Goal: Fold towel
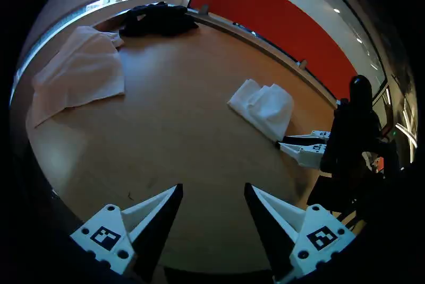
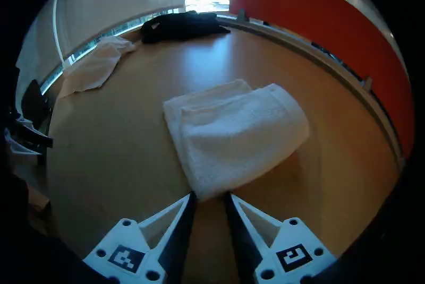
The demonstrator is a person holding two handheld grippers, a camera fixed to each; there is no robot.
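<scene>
A folded white towel (image 2: 234, 130) lies flat on the wooden table (image 2: 122, 146), also seen as the folded towel (image 1: 263, 106) in the left gripper view. My right gripper (image 2: 209, 197) sits at its near corner, fingers a narrow gap apart, and the corner's tip lies between them without being pressed. From the left gripper view, the right gripper (image 1: 281, 143) touches that same corner. My left gripper (image 1: 212, 194) is open over bare table (image 1: 175, 135), well away from the towel.
A second white towel (image 1: 79, 71) lies spread and rumpled at the far left, the same spread towel (image 2: 95, 66). Black cloth (image 1: 156, 18) is heaped by the window. A red panel (image 1: 276, 24) runs behind the table's edge. A person's dark sleeve (image 1: 353, 135) holds the right gripper.
</scene>
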